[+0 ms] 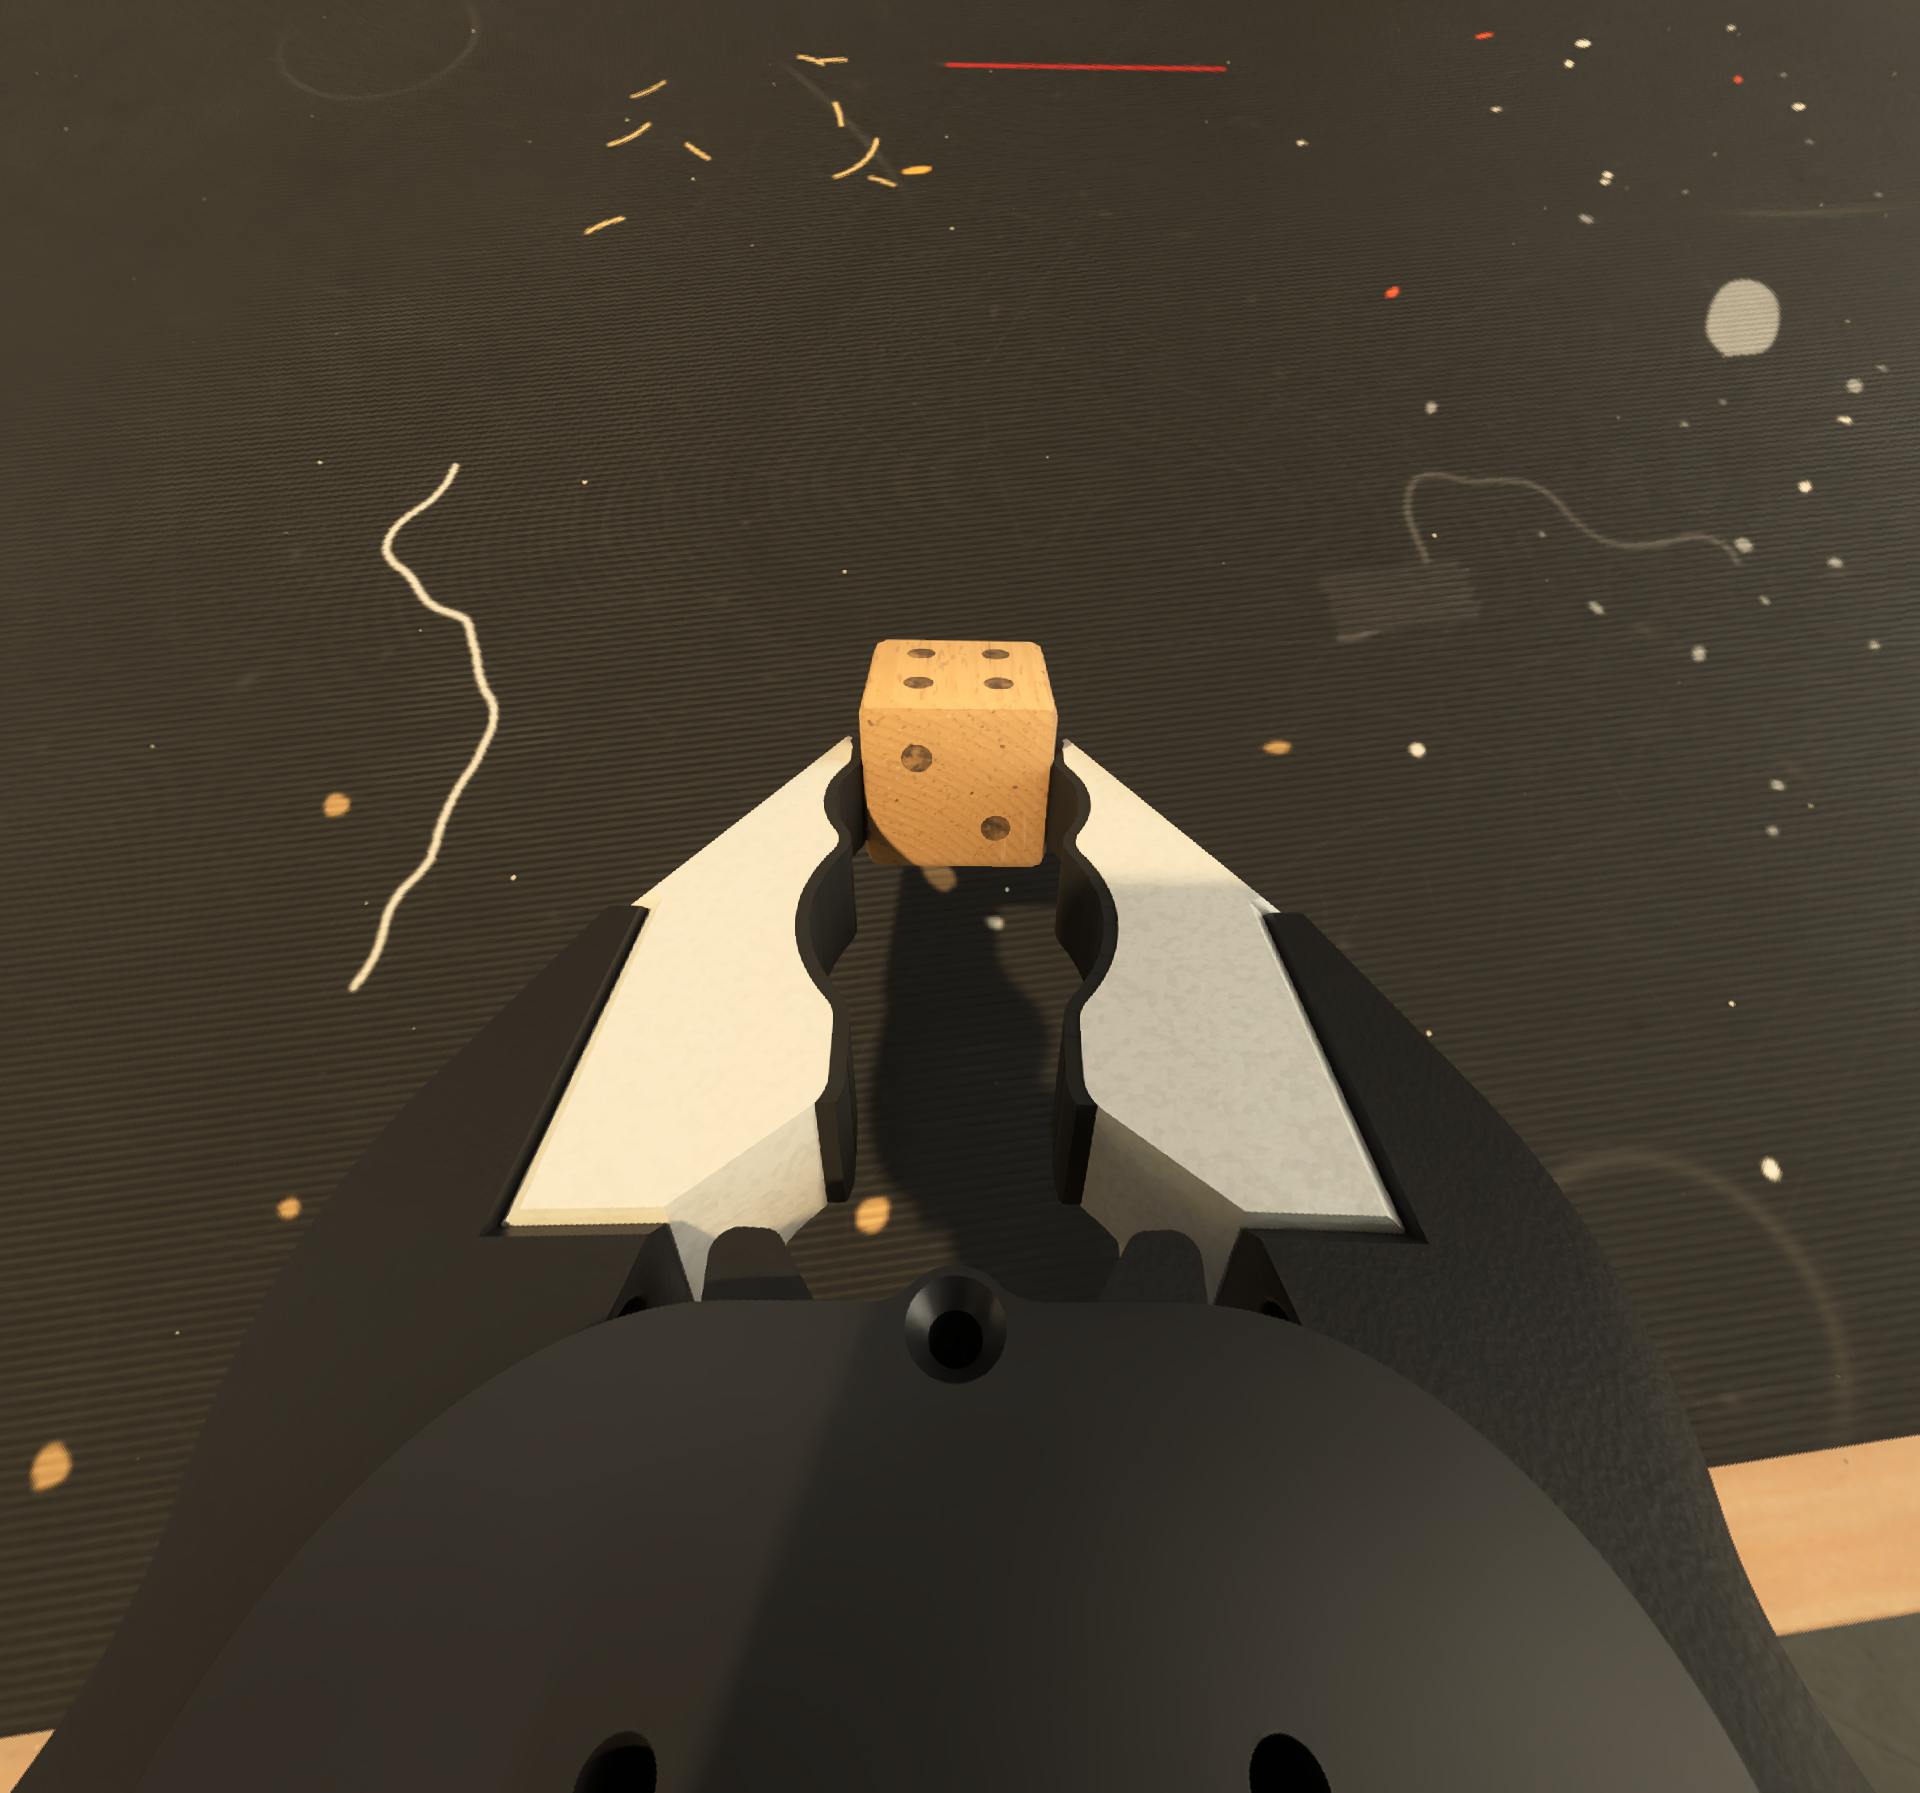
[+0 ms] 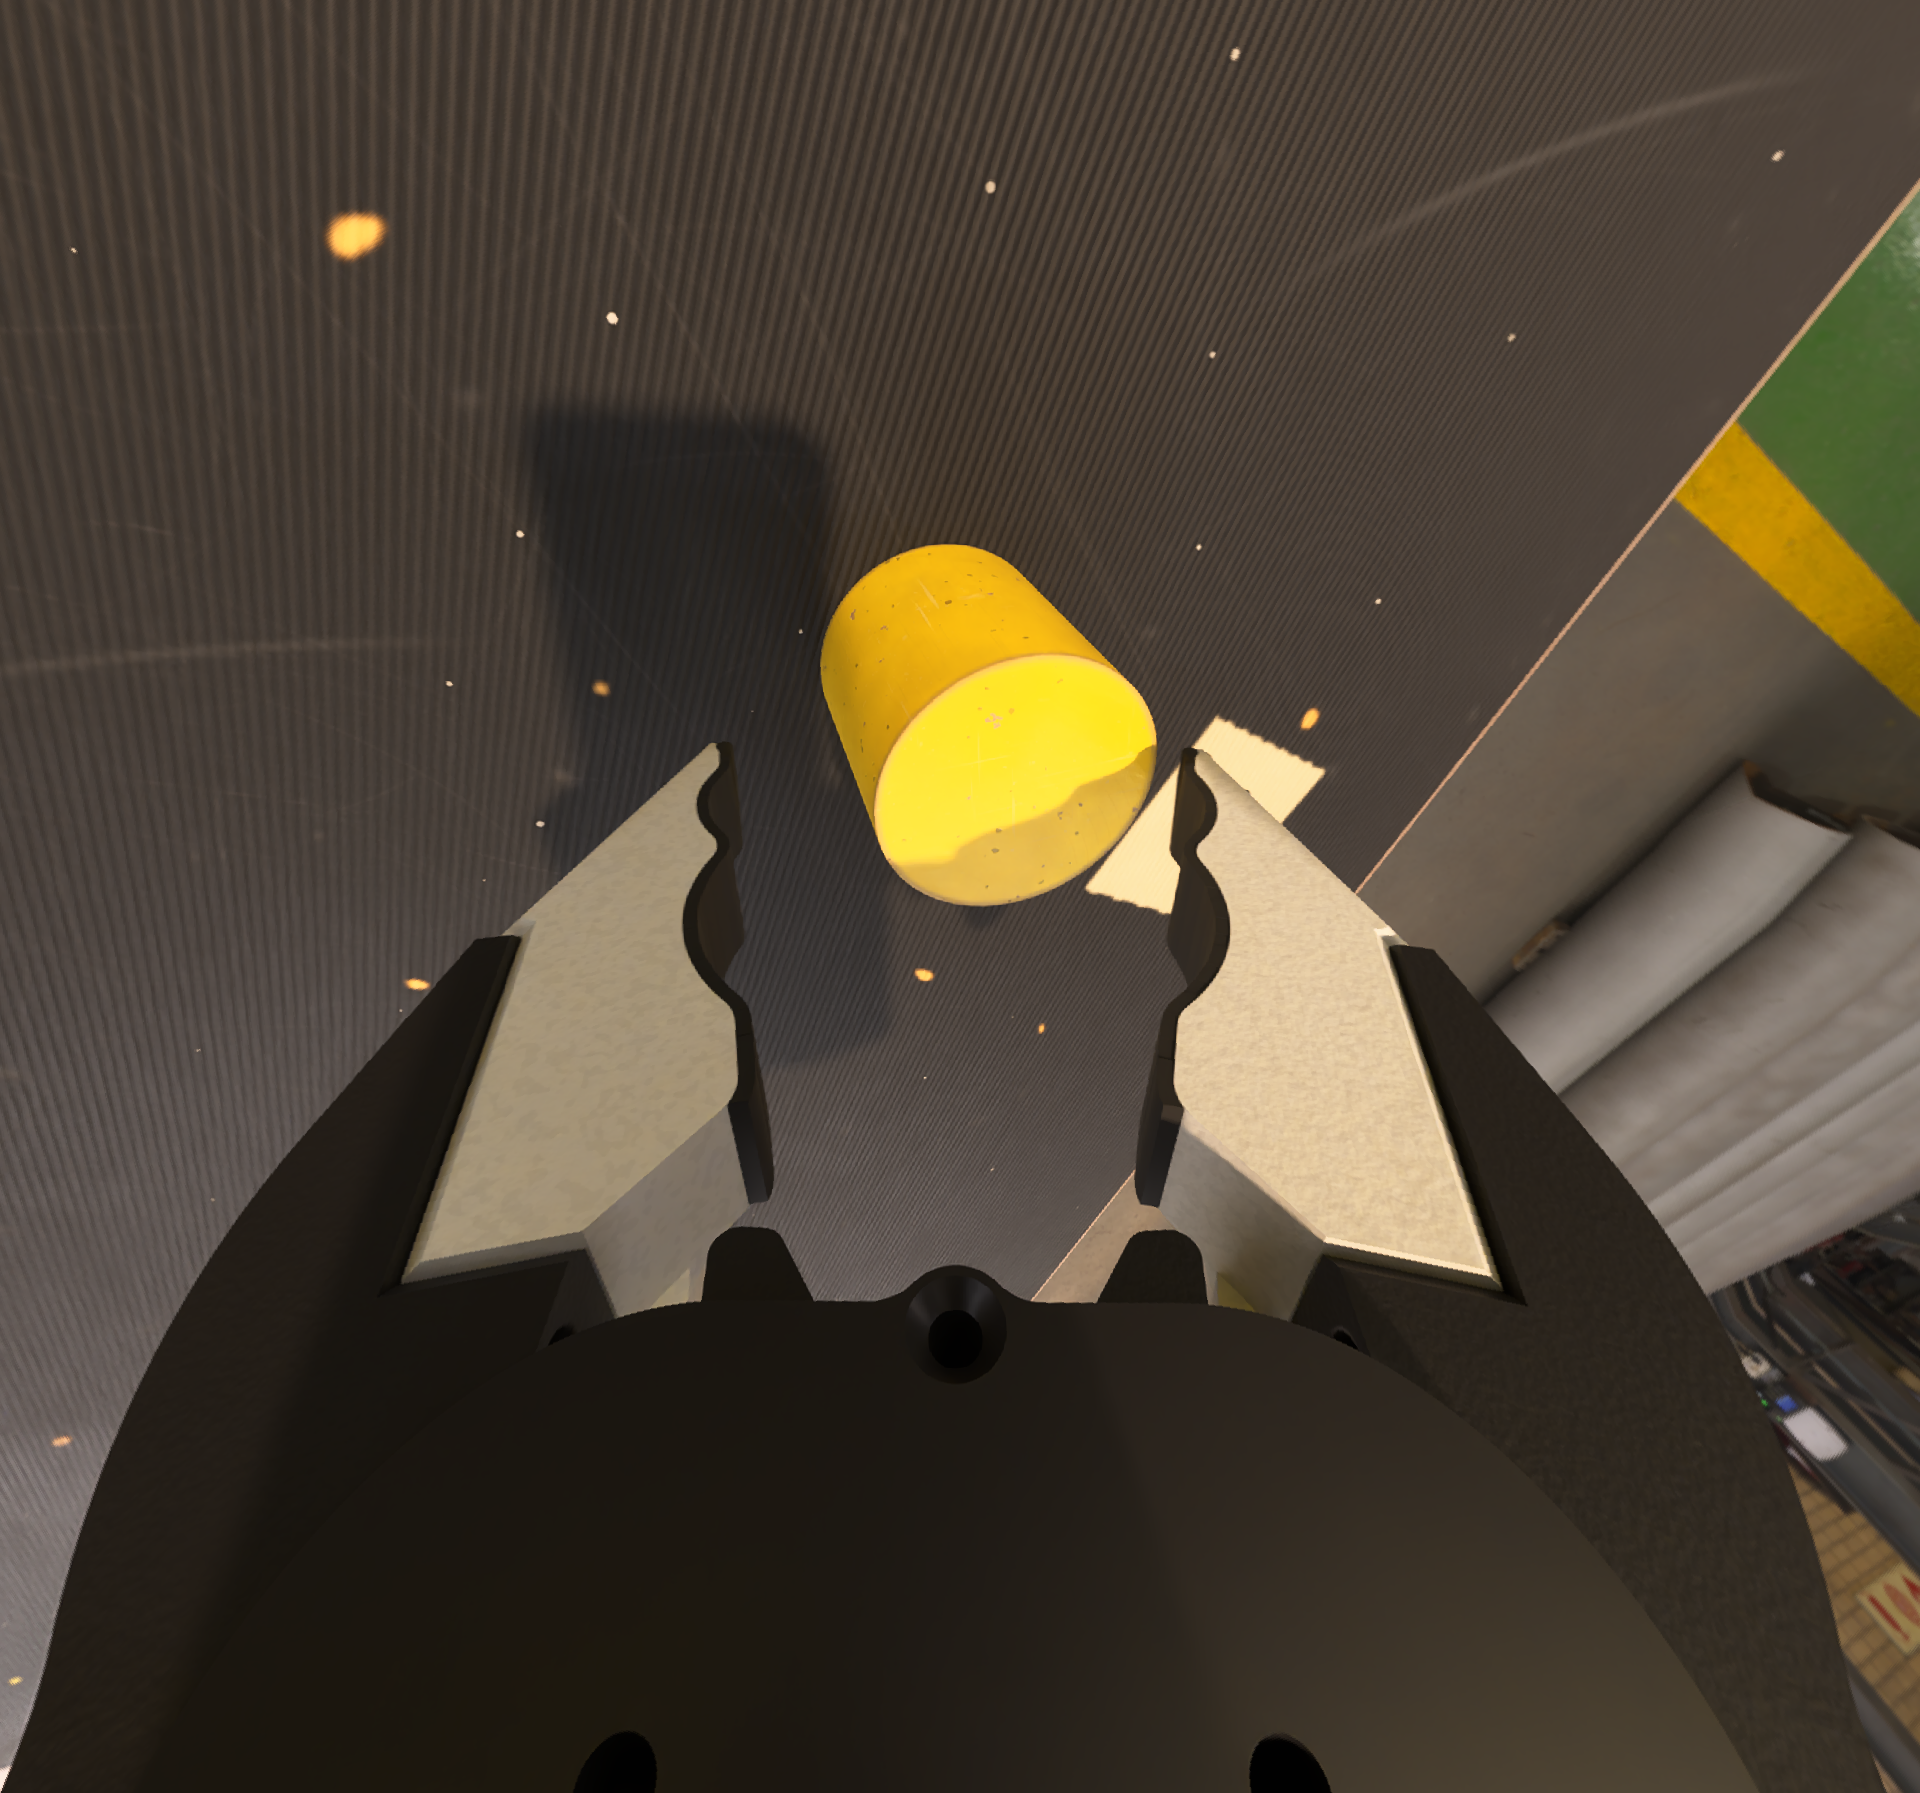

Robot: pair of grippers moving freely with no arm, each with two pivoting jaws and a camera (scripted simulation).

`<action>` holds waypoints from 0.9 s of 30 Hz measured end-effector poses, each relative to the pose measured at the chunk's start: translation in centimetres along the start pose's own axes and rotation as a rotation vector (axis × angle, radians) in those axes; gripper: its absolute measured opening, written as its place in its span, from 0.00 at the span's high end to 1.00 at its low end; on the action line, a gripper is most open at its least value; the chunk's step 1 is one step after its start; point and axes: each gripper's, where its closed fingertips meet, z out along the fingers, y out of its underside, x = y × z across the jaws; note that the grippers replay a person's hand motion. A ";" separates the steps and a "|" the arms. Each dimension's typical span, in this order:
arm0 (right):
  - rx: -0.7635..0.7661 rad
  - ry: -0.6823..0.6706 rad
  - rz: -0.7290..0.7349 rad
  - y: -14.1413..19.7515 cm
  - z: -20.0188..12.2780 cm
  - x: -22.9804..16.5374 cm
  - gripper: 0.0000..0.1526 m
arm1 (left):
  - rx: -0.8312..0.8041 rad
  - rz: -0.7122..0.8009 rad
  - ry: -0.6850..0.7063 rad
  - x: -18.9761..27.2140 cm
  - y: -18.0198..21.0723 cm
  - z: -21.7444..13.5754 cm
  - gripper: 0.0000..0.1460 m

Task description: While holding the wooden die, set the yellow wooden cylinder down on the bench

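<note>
In the left wrist view, my left gripper (image 1: 956,777) is shut on a wooden die (image 1: 956,756), pinched at the fingertips above the dark bench mat (image 1: 935,393). The die shows four pips on top and two on the near face. In the right wrist view, my right gripper (image 2: 954,787) is open, its jaws wide apart. The yellow wooden cylinder (image 2: 982,720) stands on the dark bench mat (image 2: 623,185) just beyond the fingertips, slightly right of centre. It touches neither finger. Its flat end faces me.
The mat carries paint specks, a pale curled streak (image 1: 436,725) and a red line (image 1: 1086,66). A pale paper scrap (image 2: 1257,777) lies beside the cylinder. The bench's right edge (image 2: 1558,652) runs diagonally, with a green and yellow floor (image 2: 1829,496) and grey rolls (image 2: 1714,1016) beyond.
</note>
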 end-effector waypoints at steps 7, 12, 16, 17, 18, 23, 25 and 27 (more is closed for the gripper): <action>0.122 0.089 0.090 -1.3 -5.8 0.2 0.39 | 0.002 0.062 0.007 1.1 -0.1 -0.3 0.77; 0.279 0.202 0.162 -4.4 -14.9 0.2 0.40 | 0.027 0.099 0.029 2.1 -0.4 -1.1 0.77; 0.459 0.200 0.147 -9.7 -22.8 -2.0 0.46 | 0.043 0.131 0.028 2.8 -0.6 -1.5 0.77; 0.486 0.184 0.141 -11.1 -24.3 -2.5 0.48 | 0.047 0.140 0.026 2.9 -0.7 -1.6 0.77; 0.502 0.176 0.140 -12.4 -25.6 -2.7 0.50 | 0.052 0.152 0.023 3.1 -0.9 -1.7 0.77; 0.513 0.144 0.133 -18.9 -29.4 -1.7 0.75 | 0.073 0.214 0.018 4.0 -1.4 -1.8 0.77; 0.466 0.086 0.109 -21.4 -28.9 -1.2 0.94 | 0.071 0.238 0.011 4.3 -1.3 -1.8 0.77; 0.384 0.044 0.078 -23.4 -27.1 -0.4 0.99 | 0.066 0.269 -0.015 4.1 -1.2 -1.8 0.77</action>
